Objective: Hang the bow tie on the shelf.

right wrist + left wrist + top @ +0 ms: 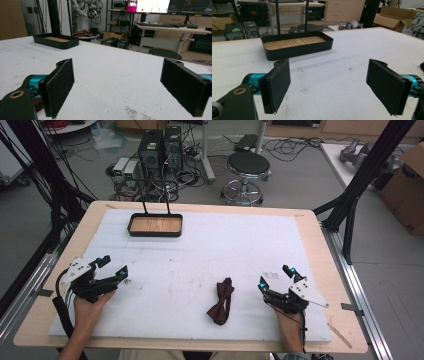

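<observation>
At the left edge of the white foam mat [200,250] that covers the wooden table [312,227], a hand holds the left gripper [116,267] low over the mat. Its jaws stand wide apart with nothing between them; in the left gripper view the two black pads [277,85] frame bare foam. Ahead of it, towards the far side of the table, sits a shallow black metal tray with a wood-grain floor [155,233], well apart from both grippers. Right of centre, near the table's front edge, a dark maroon fabric bow tie [221,301] lies flat and slightly skewed on the mat. It is well away from the left gripper and near the right gripper, on that gripper's left, not touching it. The right gripper [274,276] rests in the other hand at the mat's right side, jaws spread wide and empty. In the right gripper view, its pads [60,85] frame open foam.
</observation>
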Available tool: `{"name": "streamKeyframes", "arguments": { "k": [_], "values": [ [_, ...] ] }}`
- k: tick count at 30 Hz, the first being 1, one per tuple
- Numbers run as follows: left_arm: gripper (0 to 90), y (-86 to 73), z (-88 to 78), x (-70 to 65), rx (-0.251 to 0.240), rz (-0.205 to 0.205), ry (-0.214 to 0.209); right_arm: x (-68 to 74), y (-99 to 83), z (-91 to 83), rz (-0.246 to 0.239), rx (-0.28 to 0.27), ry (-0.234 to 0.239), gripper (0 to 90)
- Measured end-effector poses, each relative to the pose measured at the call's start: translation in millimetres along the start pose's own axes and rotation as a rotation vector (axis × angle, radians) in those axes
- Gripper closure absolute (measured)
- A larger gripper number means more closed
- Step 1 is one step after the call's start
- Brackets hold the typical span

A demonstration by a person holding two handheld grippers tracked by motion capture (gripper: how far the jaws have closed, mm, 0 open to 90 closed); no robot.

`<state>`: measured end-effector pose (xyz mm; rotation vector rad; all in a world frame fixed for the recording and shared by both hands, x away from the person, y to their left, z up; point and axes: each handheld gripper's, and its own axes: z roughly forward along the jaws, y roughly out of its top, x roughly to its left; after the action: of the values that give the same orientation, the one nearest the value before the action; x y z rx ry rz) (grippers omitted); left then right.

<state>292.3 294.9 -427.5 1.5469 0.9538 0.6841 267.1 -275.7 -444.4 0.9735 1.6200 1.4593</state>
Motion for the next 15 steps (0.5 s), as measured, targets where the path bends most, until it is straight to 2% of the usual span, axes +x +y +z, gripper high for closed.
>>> {"name": "streamKeyframes", "arguments": {
  "k": [3,9,11,15],
  "values": [
    [19.7,0.1,-0.2,-0.4,0.0,0.004,-0.004,0.5,0.1,-0.1,0.0,0.0,0.0,11.1],
    [19.7,-0.5,2.5,-1.6,0.006,0.007,-0.013,4.8,2.5,-0.8,-0.032,0.009,-0.029,11.1],
    [19.7,-0.5,3.0,-2.1,0.012,0.013,-0.017,6.0,3.7,-1.0,-0.029,0.013,-0.034,11.1],
    [19.7,-0.6,2.7,-2.4,0.009,0.011,-0.026,10.5,6.7,0.7,0.016,0.039,-0.038,11.1]
  ]
}}
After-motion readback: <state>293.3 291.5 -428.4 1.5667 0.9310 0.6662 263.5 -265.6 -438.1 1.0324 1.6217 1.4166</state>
